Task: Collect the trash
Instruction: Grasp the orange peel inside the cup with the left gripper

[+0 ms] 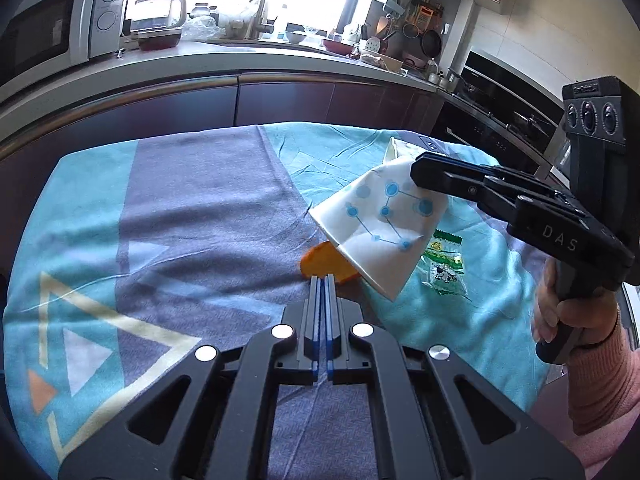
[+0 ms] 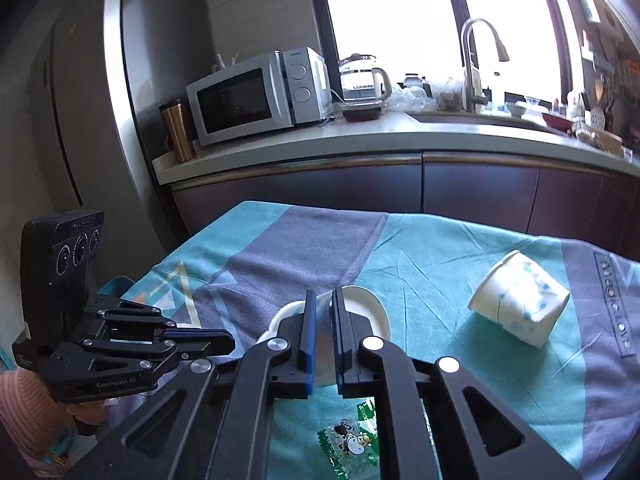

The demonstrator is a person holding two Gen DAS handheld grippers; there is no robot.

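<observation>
A white paper cup [image 1: 384,220] with blue dots hangs tilted over the teal and grey tablecloth [image 1: 192,208], its base low and to the left. My right gripper [image 1: 418,168] is shut on its wall near the rim [image 2: 360,300], with one pad inside and one outside. My left gripper [image 1: 324,278] is shut, its tips over the near edge of a flat orange piece [image 1: 316,260], which they seem to pinch; the cup hides part of that piece. A second, matching cup [image 2: 516,300] lies on its side. A green cow-print wrapper [image 1: 444,268] lies flat under the held cup.
Dark cabinets and a pale counter [image 2: 360,140] run close behind the table, carrying a microwave [image 2: 248,100], a glass kettle [image 2: 364,80] and a sink tap [image 2: 476,60]. A steel fridge [image 2: 80,100] stands at the left, a black oven front [image 1: 500,120] at the right.
</observation>
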